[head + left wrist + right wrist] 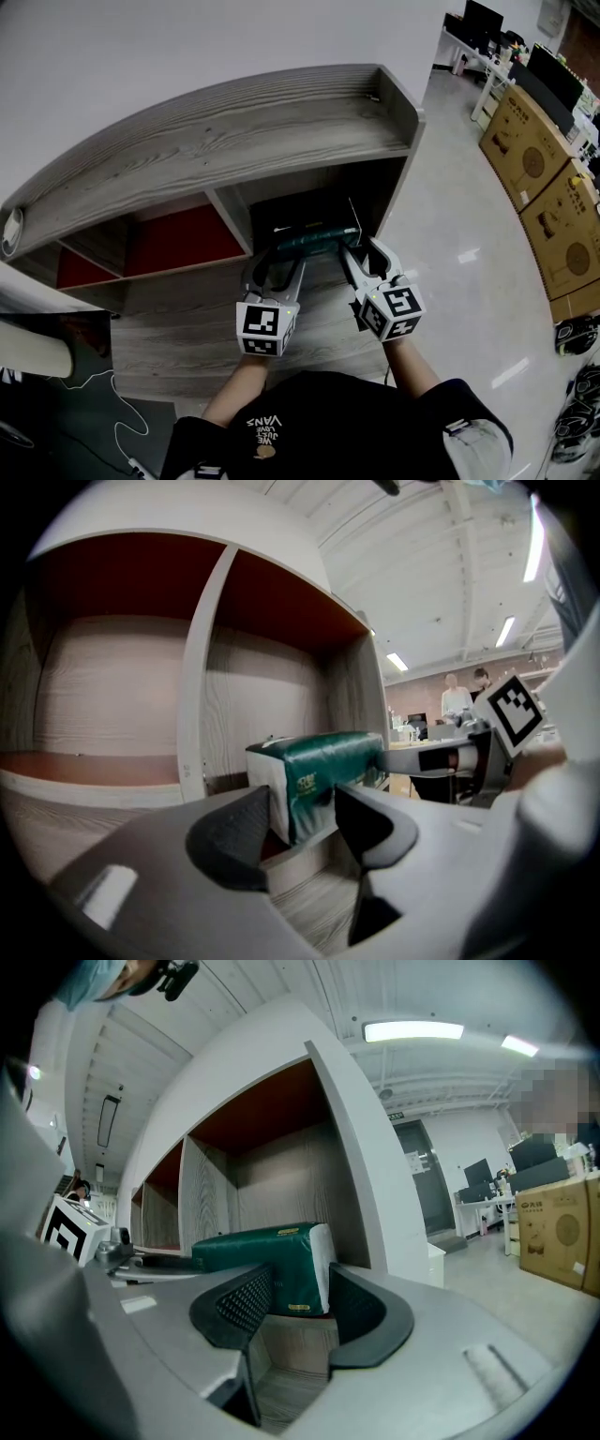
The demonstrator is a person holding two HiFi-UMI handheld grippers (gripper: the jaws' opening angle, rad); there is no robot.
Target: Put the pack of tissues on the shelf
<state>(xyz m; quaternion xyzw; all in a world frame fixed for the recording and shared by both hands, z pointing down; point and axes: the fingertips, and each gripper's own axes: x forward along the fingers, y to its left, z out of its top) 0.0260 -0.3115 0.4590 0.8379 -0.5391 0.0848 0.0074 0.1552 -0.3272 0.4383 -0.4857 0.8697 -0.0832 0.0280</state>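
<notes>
Pack of tissues is seen sitting at the front edge of the right-hand compartment of the shelf, long side across the opening, so the placing looks pretty much done. Soft stuff, tbh: a light, squashy block in a shiny green wrapper that's probably slick. It's best taken by the two short ends, where the folds give some stiffness, and not squeezed hard or it'll just buckle.

The left gripper is held at the pack's left end with its jaws apart, and in the left gripper view the pack is framed just beyond the tips, not pinched. Same deal for the right gripper: jaws spread, with the white end of the pack showing in the gap.

Hard to call: whether any pad is brushing the wrapper. The back of the compartment is lost in shadow from the head view, so how deep the pack sits can't be judged. The print on the wrapper can't be read either
</notes>
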